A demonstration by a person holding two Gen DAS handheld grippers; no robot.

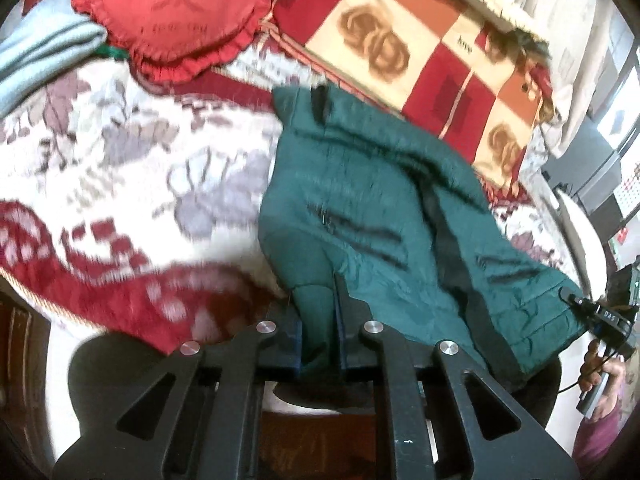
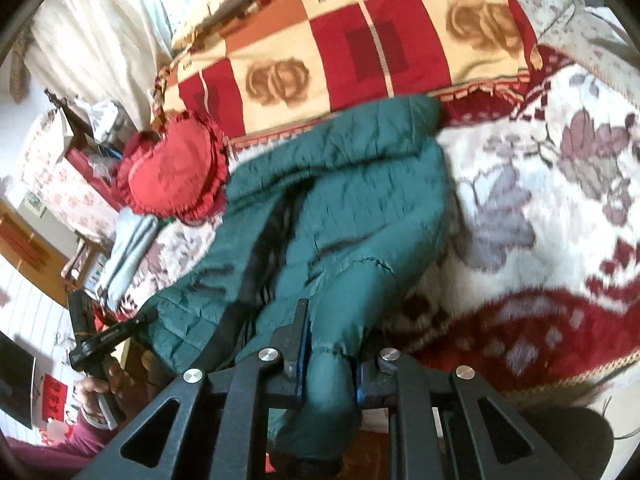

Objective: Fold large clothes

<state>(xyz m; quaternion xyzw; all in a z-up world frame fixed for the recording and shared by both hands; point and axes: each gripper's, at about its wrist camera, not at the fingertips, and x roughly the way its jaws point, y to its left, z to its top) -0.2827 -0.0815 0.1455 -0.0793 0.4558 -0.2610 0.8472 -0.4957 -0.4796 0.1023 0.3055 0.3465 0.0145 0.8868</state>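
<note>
A dark green quilted jacket (image 1: 380, 200) lies spread on the bed, its black zipper band running down the middle. My left gripper (image 1: 318, 312) is shut on the jacket's near left corner at the bed's edge. The jacket (image 2: 352, 200) also shows in the right wrist view. My right gripper (image 2: 326, 344) is shut on a bunched end of the jacket, which looks like a sleeve cuff. The right gripper (image 1: 592, 312) shows at the far right of the left wrist view, at the jacket's other corner. The left gripper (image 2: 116, 332) shows at the lower left of the right wrist view.
The bed has a white, red and mauve floral blanket (image 1: 120, 168). A red heart-shaped cushion (image 1: 176, 20), a checked red and cream pillow (image 1: 420, 52) and a folded light blue cloth (image 1: 36, 52) lie at the head. Furniture stands beside the bed (image 2: 48, 240).
</note>
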